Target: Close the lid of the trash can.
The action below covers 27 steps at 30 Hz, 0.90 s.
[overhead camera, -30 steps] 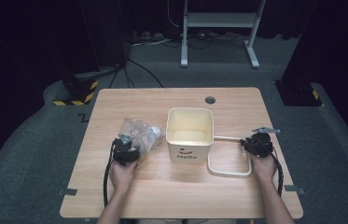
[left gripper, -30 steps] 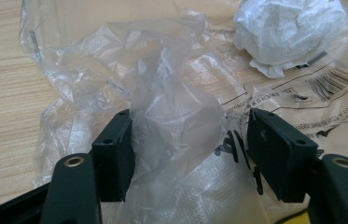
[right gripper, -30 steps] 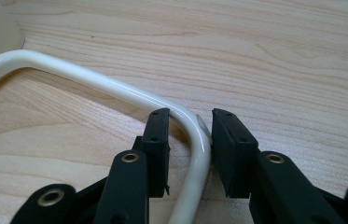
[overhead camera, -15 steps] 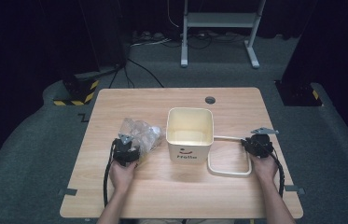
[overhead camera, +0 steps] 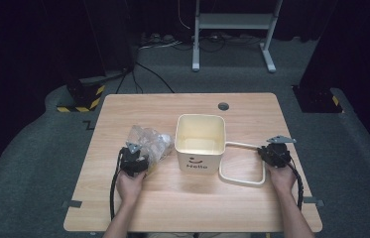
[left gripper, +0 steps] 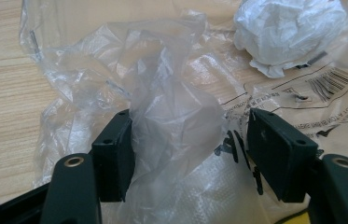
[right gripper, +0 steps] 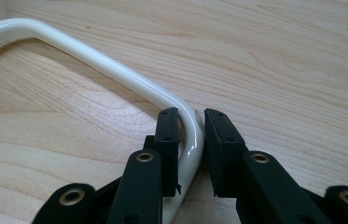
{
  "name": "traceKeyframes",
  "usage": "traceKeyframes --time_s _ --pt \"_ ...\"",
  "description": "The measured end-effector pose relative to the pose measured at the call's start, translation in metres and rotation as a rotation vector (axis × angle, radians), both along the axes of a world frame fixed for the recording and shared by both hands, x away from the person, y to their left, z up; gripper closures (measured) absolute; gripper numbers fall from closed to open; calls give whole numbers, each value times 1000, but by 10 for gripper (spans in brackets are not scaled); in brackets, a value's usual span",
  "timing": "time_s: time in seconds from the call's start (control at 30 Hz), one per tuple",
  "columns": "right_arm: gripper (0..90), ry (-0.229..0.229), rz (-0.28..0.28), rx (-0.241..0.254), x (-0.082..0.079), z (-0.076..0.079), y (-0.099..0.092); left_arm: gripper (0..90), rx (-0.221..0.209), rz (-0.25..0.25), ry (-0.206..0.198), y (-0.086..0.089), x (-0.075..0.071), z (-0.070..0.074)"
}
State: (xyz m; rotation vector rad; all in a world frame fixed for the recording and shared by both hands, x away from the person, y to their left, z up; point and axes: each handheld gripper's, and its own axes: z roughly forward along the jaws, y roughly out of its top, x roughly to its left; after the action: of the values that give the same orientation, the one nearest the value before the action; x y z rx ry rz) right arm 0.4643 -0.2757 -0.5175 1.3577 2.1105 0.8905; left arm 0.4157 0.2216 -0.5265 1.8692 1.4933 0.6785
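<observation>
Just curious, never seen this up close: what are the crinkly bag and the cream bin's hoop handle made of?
The bag looks like thin clear plastic film: see-through, creased, glinting. The handle looks like glossy cream-coated tube, perhaps metal or hard plastic; its smooth shine leaves that open. The bin looks like matte cream plastic.

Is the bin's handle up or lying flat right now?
Flat: the handle lies on the table beside the bin.

I see a light wooden bench [overhead camera: 138, 111] with a round dark grommet hole [overhead camera: 223, 106] near its upper edge, a grey metal stand [overhead camera: 232, 29] at top centre, and a yellow-black striped block [overhead camera: 79, 103] at left.
</observation>
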Motion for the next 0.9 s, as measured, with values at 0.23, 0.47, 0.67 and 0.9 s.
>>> traceKeyframes --time_s 0.23,0.47,0.67,0.9 --pt "769 2 -4 13 -1 2 -2 357 -1 0 0 0 0 0" --pt "773 -3 -8 15 -5 10 -4 356 -1 -1 0 0 0 0" --pt "775 -2 -20 22 -8 17 -8 356 -2 -1 0 0 0 0" --pt "777 -4 -24 27 -14 26 -12 355 -1 -1 0 0 0 0"
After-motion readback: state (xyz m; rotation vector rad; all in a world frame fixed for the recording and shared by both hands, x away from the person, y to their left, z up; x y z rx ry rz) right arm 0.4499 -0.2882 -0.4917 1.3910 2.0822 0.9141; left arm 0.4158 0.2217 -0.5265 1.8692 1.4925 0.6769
